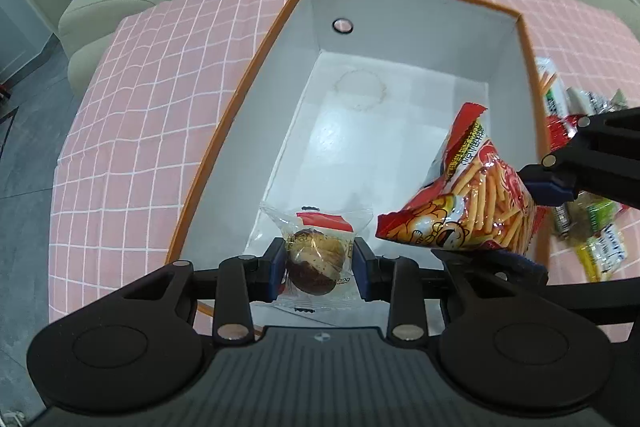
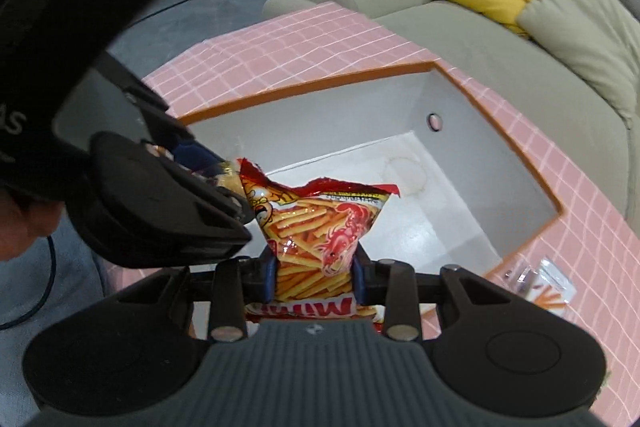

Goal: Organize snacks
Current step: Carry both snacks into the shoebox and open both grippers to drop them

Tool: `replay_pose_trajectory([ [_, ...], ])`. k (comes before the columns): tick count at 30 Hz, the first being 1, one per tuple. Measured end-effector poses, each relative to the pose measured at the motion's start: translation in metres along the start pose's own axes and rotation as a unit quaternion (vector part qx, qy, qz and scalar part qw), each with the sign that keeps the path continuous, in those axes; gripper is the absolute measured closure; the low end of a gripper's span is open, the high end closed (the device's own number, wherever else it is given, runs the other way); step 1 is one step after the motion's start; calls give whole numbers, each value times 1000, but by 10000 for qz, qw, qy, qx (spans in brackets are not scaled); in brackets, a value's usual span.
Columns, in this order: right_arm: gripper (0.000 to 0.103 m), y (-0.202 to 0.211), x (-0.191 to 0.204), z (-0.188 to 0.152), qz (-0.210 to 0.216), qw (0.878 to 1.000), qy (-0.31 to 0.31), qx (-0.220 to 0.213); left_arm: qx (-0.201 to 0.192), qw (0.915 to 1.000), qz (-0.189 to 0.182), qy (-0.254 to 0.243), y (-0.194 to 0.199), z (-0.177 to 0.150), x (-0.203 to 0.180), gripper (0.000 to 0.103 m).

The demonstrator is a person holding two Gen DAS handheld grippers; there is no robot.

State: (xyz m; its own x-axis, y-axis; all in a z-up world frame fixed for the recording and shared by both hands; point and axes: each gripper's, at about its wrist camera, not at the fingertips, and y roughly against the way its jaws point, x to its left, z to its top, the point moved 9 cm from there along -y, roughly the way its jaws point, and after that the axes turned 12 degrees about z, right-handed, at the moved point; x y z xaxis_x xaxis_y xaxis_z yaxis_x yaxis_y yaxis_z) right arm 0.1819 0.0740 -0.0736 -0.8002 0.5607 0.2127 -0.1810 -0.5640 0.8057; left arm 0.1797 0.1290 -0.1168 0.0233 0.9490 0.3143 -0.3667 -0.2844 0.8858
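With my left gripper (image 1: pixel 316 263) clamping a wrapped pastry (image 1: pixel 314 255) and my right gripper (image 2: pixel 315 277) clamping the shrimp-stick bag (image 2: pixel 320 231), the white box (image 1: pixel 276 131) lies open directly below both.

- Box (image 1: pixel 400 39): open, orange rim, white inside, bare floor with a faint ring stain, round hole in the far wall; stands on the pink checked cloth.
- Cake (image 1: pixel 316 259): brown round pastry in a clear wrapper with a red-white label, hanging over the box's near end.
- Chips (image 2: pixel 316 243): red bag picturing yellow sticks and a shrimp, crumpled top, tilted above the box.
- Loose snacks (image 1: pixel 592 239): several packets lying on the cloth just beside the box.
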Motion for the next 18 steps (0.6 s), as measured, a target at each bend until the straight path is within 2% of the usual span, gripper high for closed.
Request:
replay_pose_trajectory([
  [5, 71, -24, 1, 0, 69, 9988, 312, 374, 292, 9996, 23, -18, -16, -9, 6, 64],
  [13, 71, -50, -8, -7, 125, 9952, 151, 963, 606, 9981, 4, -86, -35, -16, 6, 64],
  [18, 71, -60, -10, -12, 187, 9918, 54, 1261, 659, 9975, 120, -209, -40, -17, 4, 64],
])
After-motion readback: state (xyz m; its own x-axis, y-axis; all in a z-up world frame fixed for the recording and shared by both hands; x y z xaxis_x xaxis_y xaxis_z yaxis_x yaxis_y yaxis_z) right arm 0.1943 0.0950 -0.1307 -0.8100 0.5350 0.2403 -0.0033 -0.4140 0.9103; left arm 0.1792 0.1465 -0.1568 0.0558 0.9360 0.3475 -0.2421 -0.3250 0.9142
